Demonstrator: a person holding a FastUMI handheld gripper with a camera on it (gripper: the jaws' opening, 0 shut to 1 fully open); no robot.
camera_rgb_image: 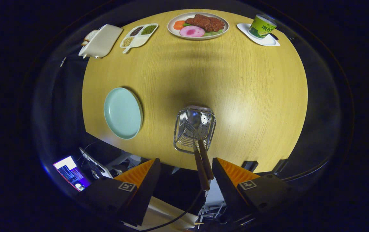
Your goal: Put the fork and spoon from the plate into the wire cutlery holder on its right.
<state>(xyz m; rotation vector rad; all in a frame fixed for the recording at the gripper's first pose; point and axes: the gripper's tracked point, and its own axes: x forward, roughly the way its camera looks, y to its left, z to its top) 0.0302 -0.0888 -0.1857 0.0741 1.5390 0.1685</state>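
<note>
Gripper (186, 170) open | fork (200, 166), spoon (207, 161) handles between fingers | in holder (179, 133)

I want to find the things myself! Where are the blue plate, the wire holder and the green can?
Blue plate (122, 113), gripper view, its bare middle.
Wire holder (209, 126), gripper view, its right wall; fork and spoon stand in it.
Green can (262, 27), gripper view, its side.
The gripper (186, 174) is open.

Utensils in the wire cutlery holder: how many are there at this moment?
2: a spoon and a fork, side by side in the wire cutlery holder, handles leaning between the open gripper fingers. The light green plate left of it holds none.
</note>
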